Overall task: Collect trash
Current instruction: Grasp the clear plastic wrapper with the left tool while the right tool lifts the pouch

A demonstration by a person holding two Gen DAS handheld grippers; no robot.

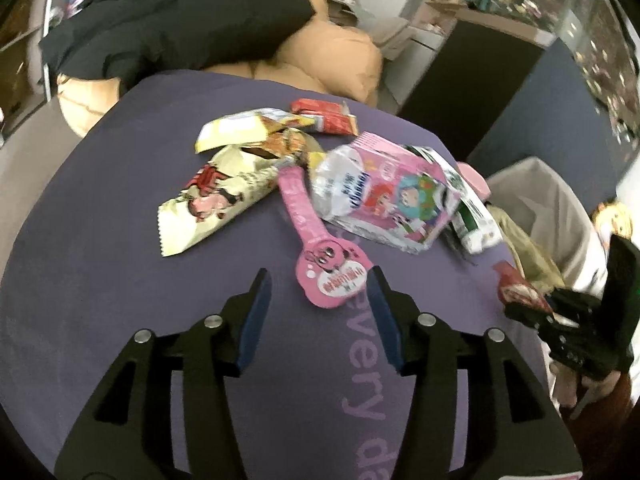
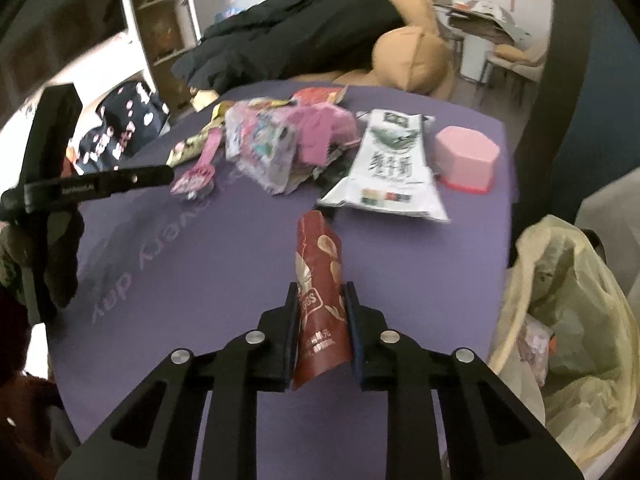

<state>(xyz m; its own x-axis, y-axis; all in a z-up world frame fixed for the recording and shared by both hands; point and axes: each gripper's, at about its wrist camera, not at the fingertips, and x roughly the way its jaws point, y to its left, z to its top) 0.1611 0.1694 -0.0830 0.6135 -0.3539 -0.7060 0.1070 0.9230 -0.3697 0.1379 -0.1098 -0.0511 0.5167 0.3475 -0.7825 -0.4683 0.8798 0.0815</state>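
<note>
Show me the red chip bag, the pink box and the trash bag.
red chip bag (image 2: 320, 280), right wrist view, on its printed front above the claw.
pink box (image 2: 466, 156), right wrist view, on its front wall.
trash bag (image 2: 560, 248), right wrist view, on its yellowish rim.

A dark red snack wrapper (image 2: 320, 300) is standing pinched between the right gripper's (image 2: 322, 300) pads. The pink long-handled wrapper (image 1: 320, 264) is lying flat just ahead of the left gripper's (image 1: 320, 292) parted tips.

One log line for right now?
right gripper: shut on red chip wrapper | left gripper: open, at pink wrapper | bin bag: right
</note>
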